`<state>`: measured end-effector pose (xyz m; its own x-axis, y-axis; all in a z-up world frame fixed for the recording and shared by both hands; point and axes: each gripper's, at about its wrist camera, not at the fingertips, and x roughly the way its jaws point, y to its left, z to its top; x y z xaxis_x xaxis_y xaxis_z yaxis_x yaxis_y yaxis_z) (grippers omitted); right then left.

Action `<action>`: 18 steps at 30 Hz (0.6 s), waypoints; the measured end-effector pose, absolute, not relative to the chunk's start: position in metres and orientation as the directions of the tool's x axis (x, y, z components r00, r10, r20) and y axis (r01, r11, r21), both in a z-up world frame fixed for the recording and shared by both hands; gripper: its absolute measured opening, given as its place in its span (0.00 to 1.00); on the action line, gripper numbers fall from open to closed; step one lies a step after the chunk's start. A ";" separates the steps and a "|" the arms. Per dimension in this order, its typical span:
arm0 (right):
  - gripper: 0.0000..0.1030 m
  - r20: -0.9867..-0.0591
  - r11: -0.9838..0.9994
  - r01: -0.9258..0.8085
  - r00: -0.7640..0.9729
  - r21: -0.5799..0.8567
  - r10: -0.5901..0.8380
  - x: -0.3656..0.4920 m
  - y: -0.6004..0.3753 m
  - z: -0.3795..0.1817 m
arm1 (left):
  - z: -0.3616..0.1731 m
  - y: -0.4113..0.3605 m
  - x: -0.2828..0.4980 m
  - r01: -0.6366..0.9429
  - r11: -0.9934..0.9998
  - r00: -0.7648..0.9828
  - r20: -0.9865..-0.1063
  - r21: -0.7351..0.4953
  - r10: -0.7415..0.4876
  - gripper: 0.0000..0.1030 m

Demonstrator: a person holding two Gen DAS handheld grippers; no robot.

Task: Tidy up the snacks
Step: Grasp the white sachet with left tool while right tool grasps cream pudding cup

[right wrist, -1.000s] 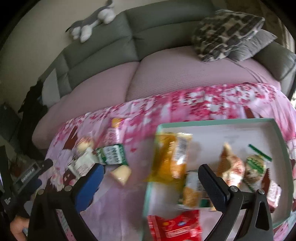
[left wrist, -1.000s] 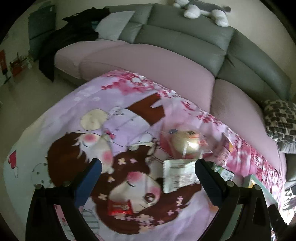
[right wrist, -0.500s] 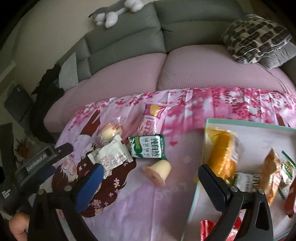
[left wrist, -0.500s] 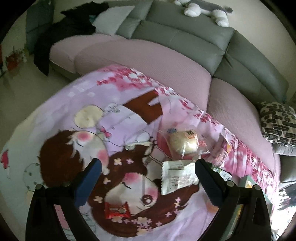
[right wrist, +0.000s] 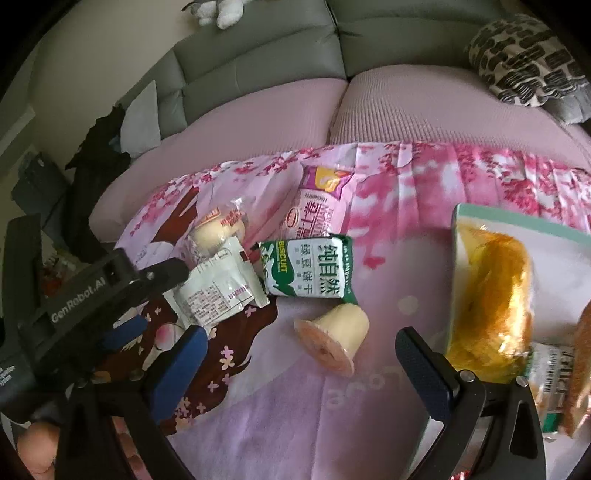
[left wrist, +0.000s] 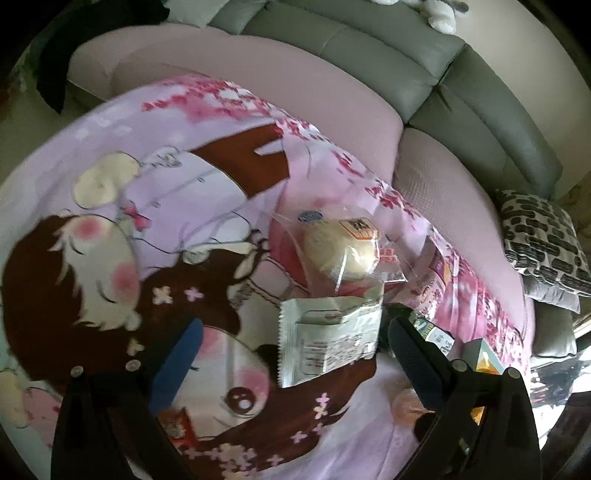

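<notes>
Mid-gathering, both sets of jaws released and empty: left gripper (left wrist: 291, 347) straddling the white packet (left wrist: 328, 341), next needing descent and clenching; jelly cup (right wrist: 334, 338) ahead of right gripper (right wrist: 301, 356).

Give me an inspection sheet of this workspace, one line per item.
Surface: pink cartoon-print cloth over a low table by the sofa.
Job's things: white packet, wrapped bun, green biscuit pack, pink pack and tipped jelly cup loose on the cloth; small red packet near the left gripper; tray holds a yellow bread pack and more snacks.
Clutter: nothing seen.
Grippers: left gripper open around the white packet; right gripper open over the jelly cup.
Cables: nothing seen.
Surroundings: grey sofa, patterned cushion, plush toy, dark clothing.
</notes>
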<state>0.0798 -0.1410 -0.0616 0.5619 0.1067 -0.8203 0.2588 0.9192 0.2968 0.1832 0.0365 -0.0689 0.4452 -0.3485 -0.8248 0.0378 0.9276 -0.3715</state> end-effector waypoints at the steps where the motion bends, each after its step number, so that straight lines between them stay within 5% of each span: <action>1: 1.00 -0.821 0.920 0.256 0.561 0.296 0.108 0.081 -0.140 -0.063 | -0.071 0.034 0.185 0.046 0.926 0.441 -0.824 -0.375 -0.355 0.97; 8: 0.89 -0.833 0.920 0.259 0.542 0.295 0.114 0.086 -0.139 -0.074 | -0.082 0.019 0.190 0.082 0.926 0.410 -0.834 -0.369 -0.369 0.96; 17: 0.81 -0.845 0.923 0.266 0.525 0.278 0.103 0.085 -0.141 -0.082 | -0.091 0.006 0.191 0.124 0.927 0.383 -0.845 -0.354 -0.374 0.77; 18: 0.79 -0.844 0.924 0.266 0.526 0.276 0.101 0.085 -0.141 -0.082 | -0.091 0.005 0.190 0.127 0.927 0.381 -0.846 -0.352 -0.373 0.69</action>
